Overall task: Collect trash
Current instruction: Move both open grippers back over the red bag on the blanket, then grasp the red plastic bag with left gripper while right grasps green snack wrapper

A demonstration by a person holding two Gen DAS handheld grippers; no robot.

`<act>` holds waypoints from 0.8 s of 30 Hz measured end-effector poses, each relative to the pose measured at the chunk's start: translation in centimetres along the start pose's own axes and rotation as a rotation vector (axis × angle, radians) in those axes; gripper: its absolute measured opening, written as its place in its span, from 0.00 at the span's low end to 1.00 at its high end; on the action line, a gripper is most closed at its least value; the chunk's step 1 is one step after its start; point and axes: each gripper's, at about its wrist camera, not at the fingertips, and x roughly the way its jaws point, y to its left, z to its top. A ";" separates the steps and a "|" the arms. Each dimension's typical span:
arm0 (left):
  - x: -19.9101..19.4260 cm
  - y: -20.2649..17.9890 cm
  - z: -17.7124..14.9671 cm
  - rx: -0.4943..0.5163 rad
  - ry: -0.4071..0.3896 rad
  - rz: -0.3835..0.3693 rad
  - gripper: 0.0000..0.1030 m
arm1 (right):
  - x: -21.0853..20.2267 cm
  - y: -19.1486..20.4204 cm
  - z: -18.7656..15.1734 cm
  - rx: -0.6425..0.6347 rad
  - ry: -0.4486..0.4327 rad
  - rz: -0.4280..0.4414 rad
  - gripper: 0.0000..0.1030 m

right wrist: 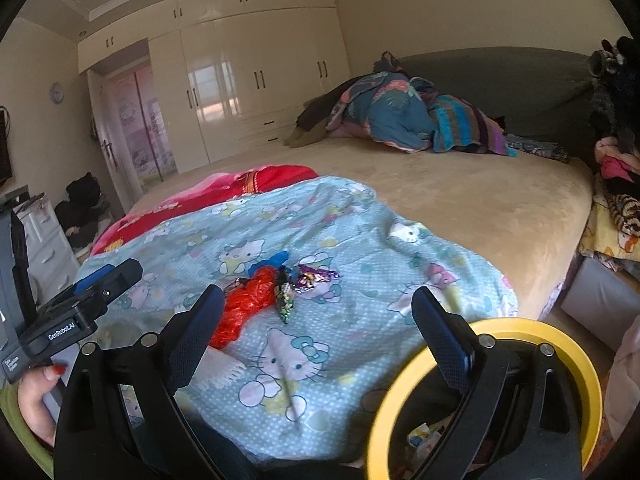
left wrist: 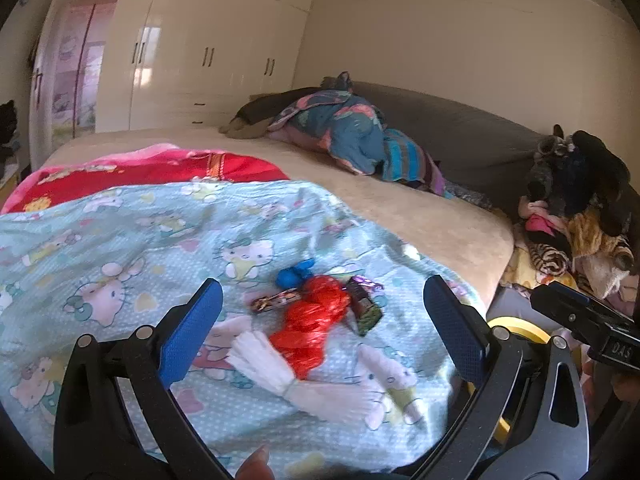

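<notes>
Left wrist view: left gripper (left wrist: pixel 322 332) in foreground, blue-padded jaws spread wide, nothing between them; a fingertip shows at the bottom edge.
Right wrist view: right gripper (right wrist: pixel 314 338) likewise spread wide and empty; the person's hand (right wrist: pixel 34 404) on the left tool shows at lower left.
Bin: yellow-rimmed bin (right wrist: pixel 576 344) directly under the right gripper, beside the bed; paper scraps visible inside. Only an arc of its rim shows in the left view.
Bed cover: pale blue cartoon-cat blanket (left wrist: pixel 120 248) spread over the near corner of the bed; all trash lies on it.
Trash, nearest: white tissue (left wrist: pixel 260 360), crumpled, touching the lower end of the red bag.
Trash, centre: red plastic bag (left wrist: pixel 316 320), crumpled, lying lengthwise ahead of the left gripper, between its jaws in that view.
Trash, sides: brown candy wrapper (left wrist: pixel 276 299) touching the bag on the left; dark green wrapper (left wrist: pixel 365 307) just beside it on the right, with a purple foil end.
Trash, far: blue scrap (left wrist: pixel 294 274) just beyond the bag.
Middle ground: red and pink blanket (left wrist: pixel 160 168) behind the blue one; bare beige mattress (left wrist: pixel 420 216).
Far: bundled bedding (left wrist: pixel 352 136) against a grey headboard (left wrist: pixel 472 136); pile of clothes and soft toys (left wrist: pixel 576 208) at right; cream wardrobe (left wrist: pixel 208 52) along the back wall.
</notes>
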 end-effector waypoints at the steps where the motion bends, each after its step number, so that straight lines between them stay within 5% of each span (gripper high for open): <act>1: 0.1 0.4 0.0 -0.006 0.004 0.005 0.90 | 0.3 0.2 0.0 -0.003 0.003 0.005 0.89; 18: 2.3 2.9 -0.4 0.004 0.077 0.026 0.89 | 6.8 1.7 0.0 -0.023 0.069 0.032 0.89; 24: 4.6 2.9 -0.9 0.028 0.164 -0.006 0.70 | 10.2 1.2 -0.5 0.026 0.142 0.087 0.75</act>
